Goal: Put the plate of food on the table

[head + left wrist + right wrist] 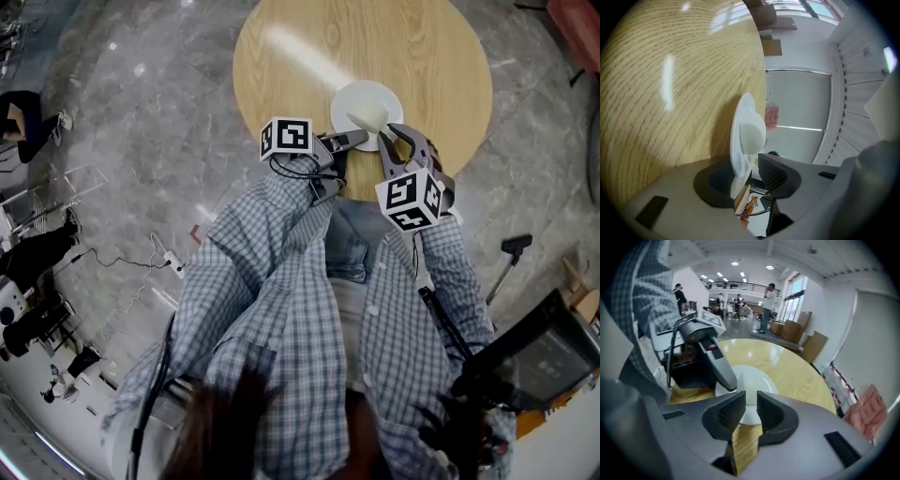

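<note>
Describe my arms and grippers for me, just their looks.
Both arms wear blue-and-white checked sleeves. The left gripper and right gripper have grey bodies with dark ribbed pads; each carries a white cube printed with black square markers. A black cable loops under the left cube, another runs along the right sleeve.

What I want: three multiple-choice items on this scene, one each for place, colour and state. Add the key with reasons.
1. The plate is
A. over the round table, near the person's edge
B. on the floor
C. on a chair

2. The plate is
A. blue
B. white
C. black

3. Between the left tool's jaws stands
A. nothing
B. a cable
C. the plate's rim

Key: 1 A, the head view shows it above the wood; 2 B, it is white in every view; 3 C, the left gripper view shows the rim between the pads.
</note>
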